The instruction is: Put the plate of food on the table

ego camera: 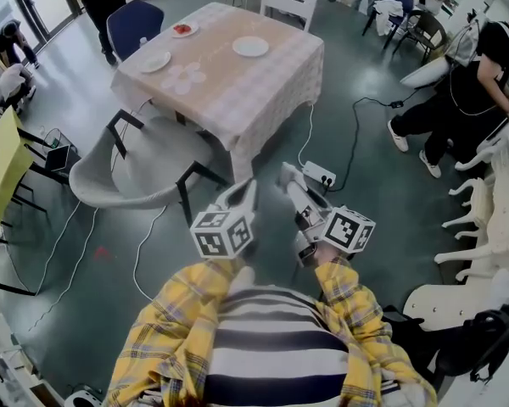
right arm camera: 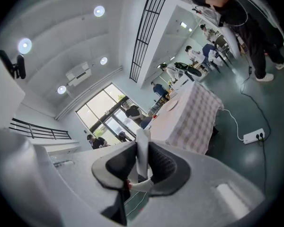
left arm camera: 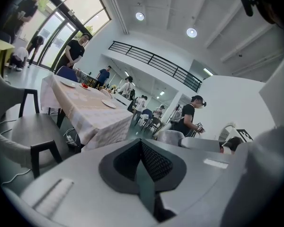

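Plainly, the plate of food [ego camera: 183, 30], a small white plate with something red on it, sits on the table [ego camera: 237, 91] at the upper left of the head view. It lies by the table's far left edge, near a blue chair [ego camera: 134, 24]. Two white plates lie on the same checked cloth, one [ego camera: 251, 47] near the top middle and one [ego camera: 155, 61] below the plate of food. A grey chair [ego camera: 123, 176] stands at the table's near left corner. A white power strip [ego camera: 320, 175] lies on the floor below the table's near right side.

Both grippers sit low in the middle of the head view, well apart from the table, held out from yellow plaid sleeves [ego camera: 178, 329]. The left gripper [ego camera: 248, 190] has its jaws pressed together with nothing between them; its own view shows the dark pads meeting in one line. The right gripper [ego camera: 288, 175] is rolled onto its side, so the floor stands at the right of its view. Its jaws are clenched on a thin white piece [right arm camera: 141, 148] seen edge-on; what that piece is cannot be made out. A speck of red shows at its lower end.
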The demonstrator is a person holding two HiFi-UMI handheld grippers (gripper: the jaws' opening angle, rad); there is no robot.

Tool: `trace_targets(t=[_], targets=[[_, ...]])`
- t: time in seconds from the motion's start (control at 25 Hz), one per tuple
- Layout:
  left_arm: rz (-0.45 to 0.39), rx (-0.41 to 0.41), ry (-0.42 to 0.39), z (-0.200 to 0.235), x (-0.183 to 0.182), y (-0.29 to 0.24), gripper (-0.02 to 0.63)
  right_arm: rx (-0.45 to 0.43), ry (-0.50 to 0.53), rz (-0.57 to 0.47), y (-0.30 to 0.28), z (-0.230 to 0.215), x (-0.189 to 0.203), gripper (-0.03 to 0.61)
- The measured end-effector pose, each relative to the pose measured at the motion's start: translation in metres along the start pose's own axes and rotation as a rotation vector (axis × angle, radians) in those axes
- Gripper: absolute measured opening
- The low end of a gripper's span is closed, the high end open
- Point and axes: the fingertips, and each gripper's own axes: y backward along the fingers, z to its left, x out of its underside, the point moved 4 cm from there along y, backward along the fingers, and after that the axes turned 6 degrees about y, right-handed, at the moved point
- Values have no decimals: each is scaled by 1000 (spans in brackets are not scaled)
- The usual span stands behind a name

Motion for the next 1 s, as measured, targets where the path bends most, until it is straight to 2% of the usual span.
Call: trace_targets(t=[0.56,1.0], targets=[[5,23,14,52,-46,-34,-14,18,-29,-9,-76,-12,-9,77],[11,-16,45,64,-70,-106,-14,0,-50,36,-123,-56,-53,77]])
